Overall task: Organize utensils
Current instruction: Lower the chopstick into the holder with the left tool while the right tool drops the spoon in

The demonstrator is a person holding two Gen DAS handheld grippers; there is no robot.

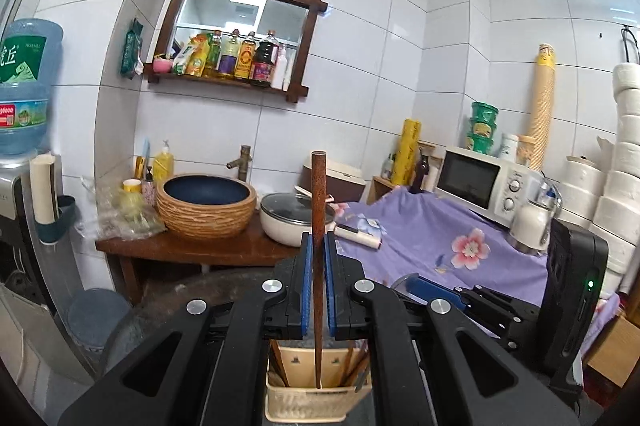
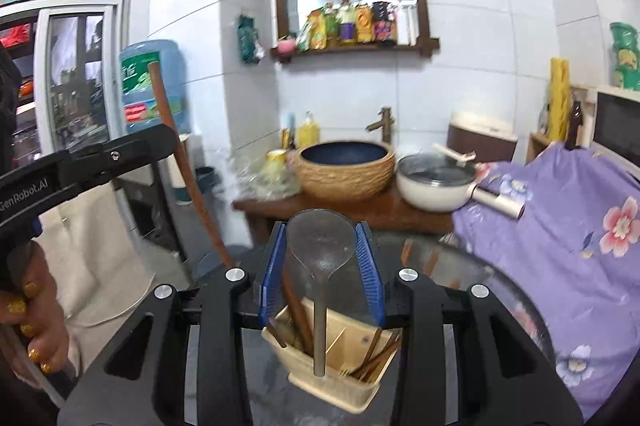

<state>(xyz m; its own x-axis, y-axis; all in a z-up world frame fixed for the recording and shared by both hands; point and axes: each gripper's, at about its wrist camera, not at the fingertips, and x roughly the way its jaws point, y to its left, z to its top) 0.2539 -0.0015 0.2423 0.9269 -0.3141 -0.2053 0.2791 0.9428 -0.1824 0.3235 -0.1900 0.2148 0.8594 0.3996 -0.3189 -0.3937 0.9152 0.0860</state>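
White-tiled kitchen wall behind a wooden counter [image 1: 208, 250] — woven-sided basin [image 1: 206, 204], lidded pot [image 1: 294, 222]. Left claw [image 1: 319, 246] is clamped on an upright brown stick [image 1: 319, 226]; right claw [image 2: 322, 266] grips a ladle [image 2: 321, 246] by its bowl — both above the cream utensil basket [image 2: 336, 382].

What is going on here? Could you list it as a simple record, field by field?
Left gripper: shut on a brown wooden stick, held upright
Right gripper: shut on a grey spoon, bowl up
Below both: beige utensil holder with wooden utensils inside
Behind: woven-look basin, white lidded pot
Right side: purple floral cloth
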